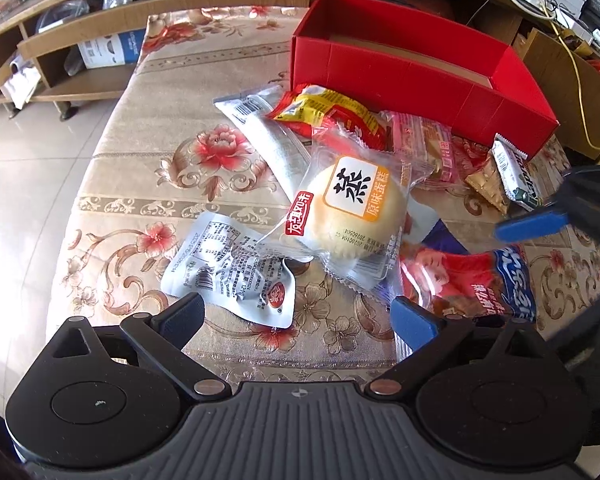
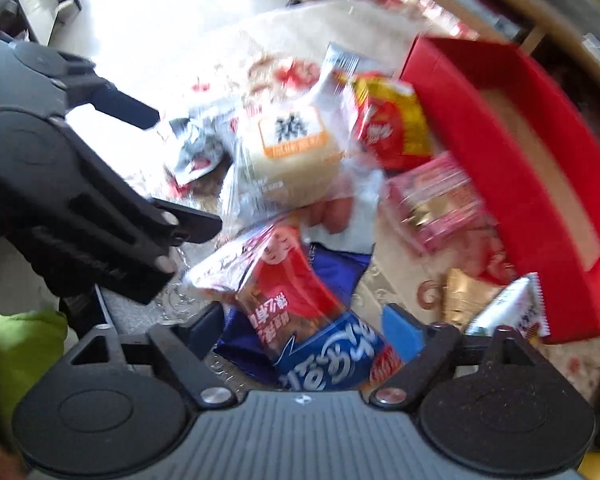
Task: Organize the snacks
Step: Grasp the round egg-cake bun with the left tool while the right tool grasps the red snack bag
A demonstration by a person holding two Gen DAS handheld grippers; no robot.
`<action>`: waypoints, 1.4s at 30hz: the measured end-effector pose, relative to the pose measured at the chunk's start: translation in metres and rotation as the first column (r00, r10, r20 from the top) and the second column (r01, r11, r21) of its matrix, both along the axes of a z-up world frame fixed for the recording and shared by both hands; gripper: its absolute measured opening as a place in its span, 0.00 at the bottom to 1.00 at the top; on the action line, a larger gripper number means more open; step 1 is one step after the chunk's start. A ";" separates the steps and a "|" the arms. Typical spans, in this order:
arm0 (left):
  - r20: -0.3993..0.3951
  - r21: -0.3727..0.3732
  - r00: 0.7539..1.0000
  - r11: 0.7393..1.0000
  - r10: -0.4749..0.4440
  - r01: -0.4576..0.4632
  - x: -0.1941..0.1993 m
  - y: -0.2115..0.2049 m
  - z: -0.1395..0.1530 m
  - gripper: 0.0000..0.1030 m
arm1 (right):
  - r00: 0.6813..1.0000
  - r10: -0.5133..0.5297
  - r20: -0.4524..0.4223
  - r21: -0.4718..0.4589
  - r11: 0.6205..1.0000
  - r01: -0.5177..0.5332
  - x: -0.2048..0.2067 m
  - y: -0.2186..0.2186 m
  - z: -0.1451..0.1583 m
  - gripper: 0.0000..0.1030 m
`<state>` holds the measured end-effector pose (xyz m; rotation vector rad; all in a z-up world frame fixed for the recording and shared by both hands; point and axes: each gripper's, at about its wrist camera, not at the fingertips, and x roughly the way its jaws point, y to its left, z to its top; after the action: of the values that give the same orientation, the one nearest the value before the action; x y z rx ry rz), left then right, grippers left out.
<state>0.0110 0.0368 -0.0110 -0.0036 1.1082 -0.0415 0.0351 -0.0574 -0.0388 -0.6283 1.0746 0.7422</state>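
- Left wrist view is sharp and evenly daylit; print on the steamed cake wrapper (image 1: 350,216) reads cleanly
- Glare whitens the tiled floor (image 1: 28,168) at left and glints off the silver foil pouch (image 1: 228,268)
- Only the blue fingertip (image 1: 532,224) at the right edge is smeared
- Right wrist view is motion-blurred throughout; the red box (image 2: 540,168) streaks
- Its upper left floor (image 2: 140,20) is blown out white
- Both views bow straight lines and darken towards the corners
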 end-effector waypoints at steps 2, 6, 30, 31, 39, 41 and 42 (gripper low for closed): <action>-0.007 -0.002 1.000 1.000 0.003 -0.003 0.002 0.000 -0.001 0.98 | 0.999 -0.024 -0.040 -0.006 1.000 0.023 0.009 0.000 -0.010 0.61; -0.012 -0.008 1.000 1.000 0.010 -0.010 0.007 0.000 -0.001 0.99 | 0.985 -0.141 -0.104 0.080 0.986 0.150 0.018 -0.017 -0.010 0.53; 0.018 -0.118 0.998 0.991 0.059 -0.057 0.058 -0.002 0.024 1.00 | 0.928 -0.333 -0.165 0.243 0.898 0.366 0.007 -0.058 0.002 0.36; 0.008 -0.100 0.998 0.993 0.064 -0.063 0.064 -0.006 0.020 1.00 | 0.928 -0.334 -0.163 0.246 0.898 0.366 0.007 -0.057 0.002 0.36; -0.118 -0.101 0.986 0.986 0.122 -0.134 0.091 -0.005 -0.021 0.94 | 0.918 -0.366 -0.153 0.230 0.890 0.393 0.011 -0.061 -0.004 0.36; -0.105 -0.126 0.983 0.979 0.150 -0.162 0.091 0.001 -0.020 0.88 | 0.914 -0.375 -0.152 0.235 0.885 0.402 0.014 -0.063 -0.004 0.36; -0.099 -0.128 0.984 0.978 0.151 -0.163 0.092 0.003 -0.019 0.86 | 0.912 -0.379 -0.158 0.237 0.882 0.408 0.017 -0.063 -0.005 0.36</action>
<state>0.1030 0.0401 -0.0301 -0.2167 1.1892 0.0258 0.0517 -0.1207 -0.0438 -0.1291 1.1323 0.5512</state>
